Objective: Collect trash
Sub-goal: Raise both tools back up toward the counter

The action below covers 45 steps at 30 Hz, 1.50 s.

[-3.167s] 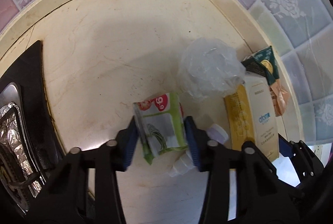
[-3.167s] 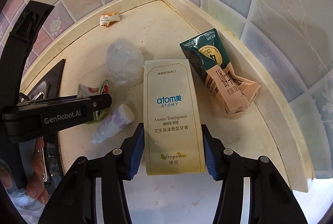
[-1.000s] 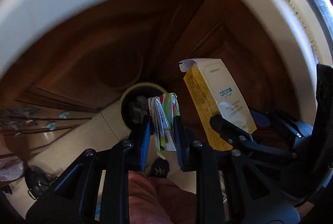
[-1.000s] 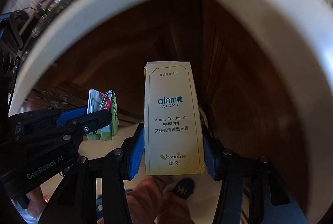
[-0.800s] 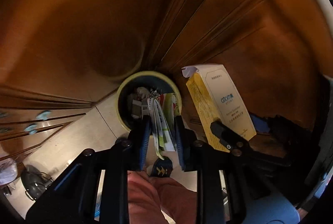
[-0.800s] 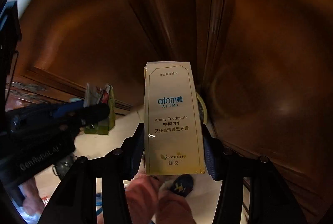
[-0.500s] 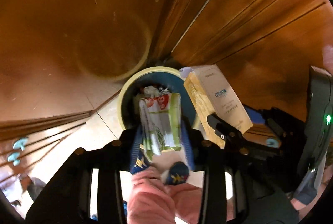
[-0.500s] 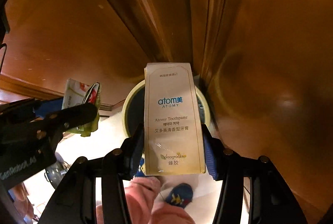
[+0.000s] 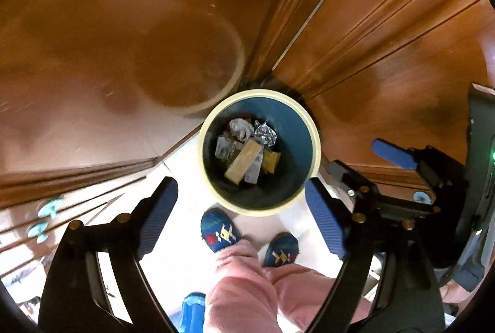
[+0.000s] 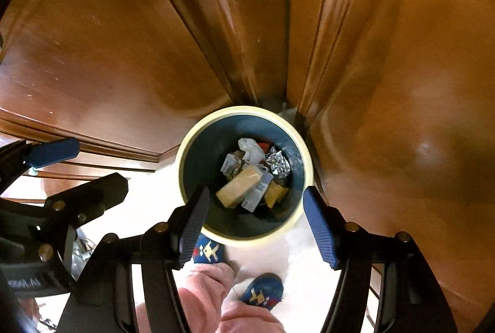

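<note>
Hanging with jaws just spread and empty, left tool (image 9: pixel 241 211) and right tool (image 10: pixel 256 223) face a round, cream-rimmed bin (image 10: pixel 185 147).

Warm, dim light sits on the wooden cabinet doors (image 10: pixel 386 61), which bow hard toward the edges of both fisheye views. The pale floor (image 9: pixel 185 252) at six o'clock is blown out white. A soft glare patch shines at three o'clock on the right-hand door. The bin (image 10: pixel 301 206) interior is shadowed; corners go black.
</note>
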Available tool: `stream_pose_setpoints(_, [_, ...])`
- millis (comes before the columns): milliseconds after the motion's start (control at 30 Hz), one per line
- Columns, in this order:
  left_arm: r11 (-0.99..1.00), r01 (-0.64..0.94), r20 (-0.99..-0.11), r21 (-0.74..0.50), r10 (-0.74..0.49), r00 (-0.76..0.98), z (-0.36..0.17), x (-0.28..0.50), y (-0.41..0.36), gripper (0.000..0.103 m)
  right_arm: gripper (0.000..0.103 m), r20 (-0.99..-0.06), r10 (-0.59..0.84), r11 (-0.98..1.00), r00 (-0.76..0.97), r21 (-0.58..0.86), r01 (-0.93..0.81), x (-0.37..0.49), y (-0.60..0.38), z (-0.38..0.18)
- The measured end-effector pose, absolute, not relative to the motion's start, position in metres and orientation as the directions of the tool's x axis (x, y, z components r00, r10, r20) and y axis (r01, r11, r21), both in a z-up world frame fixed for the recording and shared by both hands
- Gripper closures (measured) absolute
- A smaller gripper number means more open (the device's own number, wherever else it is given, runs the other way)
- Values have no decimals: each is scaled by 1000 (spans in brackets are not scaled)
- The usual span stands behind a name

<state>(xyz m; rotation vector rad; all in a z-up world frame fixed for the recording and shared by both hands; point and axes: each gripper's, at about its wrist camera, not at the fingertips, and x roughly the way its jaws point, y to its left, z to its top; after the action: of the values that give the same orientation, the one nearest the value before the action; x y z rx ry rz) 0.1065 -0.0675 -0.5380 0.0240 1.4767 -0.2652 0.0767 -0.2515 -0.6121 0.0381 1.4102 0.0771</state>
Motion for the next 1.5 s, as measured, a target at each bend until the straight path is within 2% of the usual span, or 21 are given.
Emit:
stream_pose_setpoints(267, [969, 204, -986, -139, -154, 60, -457, 71, -61, 21, 39, -989, 61, 998, 133, 59, -21, 54, -256, -522])
stream_pose_setpoints(400, [964, 232, -983, -129, -155, 97, -388, 47, -64, 21, 39, -986, 40, 999, 162, 34, -36, 43, -254, -453])
stream_pose_setpoints(633, [961, 255, -957, -106, -168, 235, -261, 16, -70, 21, 39, -962, 18, 995, 274, -9, -98, 15, -249, -326])
stream_pose_setpoints(900, [966, 260, -897, -16, -128, 424, -150, 7, -77, 21, 39, -895, 26, 994, 446, -27, -111, 3, -249, -186])
stream_pose_setpoints(1033, [976, 218, -850, 16, -101, 517, -102, 16, -75, 20, 39, -857, 36, 993, 513, -27, -115, 11, -251, -134])
stream_pose_setpoints(1267, [982, 183, -811, 50, -67, 581, -56, 55, -71, 22, 39, -804, 52, 990, 593, -34, -134, 50, -244, -78])
stream_pose_setpoints(1500, [979, 205, -810, -11, -129, 572, -57, 149, -54, 25, 39, -748, -2, 987, 663, -109, -120, 136, -230, -55])
